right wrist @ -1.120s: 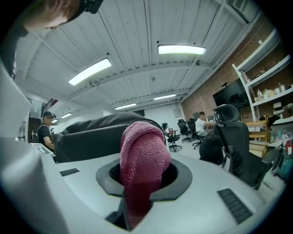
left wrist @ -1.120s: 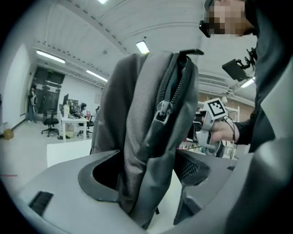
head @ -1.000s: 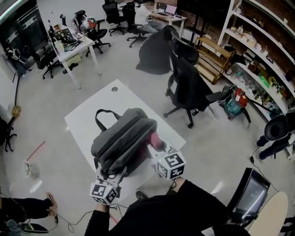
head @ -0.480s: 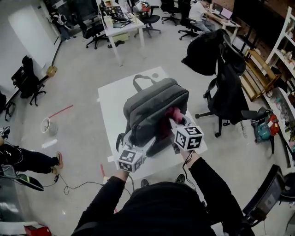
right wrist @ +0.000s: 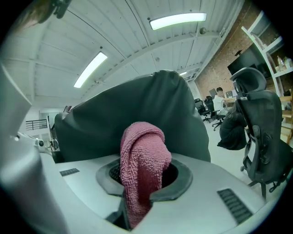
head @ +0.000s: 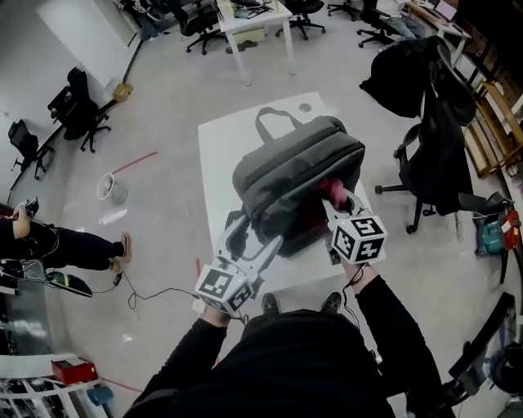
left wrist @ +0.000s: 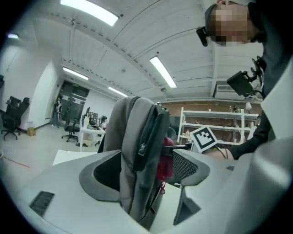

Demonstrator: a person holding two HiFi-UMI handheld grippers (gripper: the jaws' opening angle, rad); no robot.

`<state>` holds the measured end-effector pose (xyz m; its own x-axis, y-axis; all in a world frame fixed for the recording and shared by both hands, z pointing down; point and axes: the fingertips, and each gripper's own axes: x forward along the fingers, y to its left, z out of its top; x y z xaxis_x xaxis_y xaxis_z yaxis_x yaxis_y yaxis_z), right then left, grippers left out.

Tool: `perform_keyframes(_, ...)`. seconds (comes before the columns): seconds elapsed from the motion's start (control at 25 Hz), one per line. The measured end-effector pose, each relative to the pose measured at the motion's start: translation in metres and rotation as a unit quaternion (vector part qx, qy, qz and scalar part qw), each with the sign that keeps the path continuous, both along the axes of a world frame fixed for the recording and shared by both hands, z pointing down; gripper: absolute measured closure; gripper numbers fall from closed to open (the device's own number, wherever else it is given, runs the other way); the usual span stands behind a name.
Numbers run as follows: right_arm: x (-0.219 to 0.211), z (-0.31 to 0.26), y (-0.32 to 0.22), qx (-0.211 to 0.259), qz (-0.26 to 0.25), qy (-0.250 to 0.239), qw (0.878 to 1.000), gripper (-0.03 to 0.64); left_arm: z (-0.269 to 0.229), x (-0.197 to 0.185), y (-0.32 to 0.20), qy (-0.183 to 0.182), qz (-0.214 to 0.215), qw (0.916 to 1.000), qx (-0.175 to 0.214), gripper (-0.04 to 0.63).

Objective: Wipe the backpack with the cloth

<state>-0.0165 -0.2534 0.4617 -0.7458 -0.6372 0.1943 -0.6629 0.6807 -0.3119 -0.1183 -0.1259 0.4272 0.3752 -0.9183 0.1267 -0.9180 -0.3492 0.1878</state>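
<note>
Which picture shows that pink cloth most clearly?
The right gripper view: the cloth fills the middle, clamped in the right hand-held gripper, in front of the backpack. The head view shows a small pink patch; the left gripper view only a sliver behind the backpack.

grey backpack [head: 298, 175], pink cloth [head: 330, 189] at its side

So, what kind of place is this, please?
Probably a shared office or lab workspace: wheeled office chairs stand around the open room, a white desk has things on it, and stocked shelves line one wall.
</note>
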Motion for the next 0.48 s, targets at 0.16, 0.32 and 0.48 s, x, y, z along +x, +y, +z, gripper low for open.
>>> perform_keyframes(0.16,0.015,-0.006,0.010,0.009,0.001,0.020,1.000,0.520,-0.011,0.016,0.004,-0.038,0.022,0.9990,-0.003,0.233)
perform_keyframes(0.32,0.065,-0.040,0.013,0.054,0.063,0.030,0.996,0.519,-0.010,0.017,0.007,-0.013,0.021,0.9997,-0.003,0.233)
perform_keyframes(0.48,0.105,-0.075,0.004,0.105,0.115,0.062,0.986,0.520,0.000,0.019,0.015,-0.017,0.017,0.9996,-0.017,0.233)
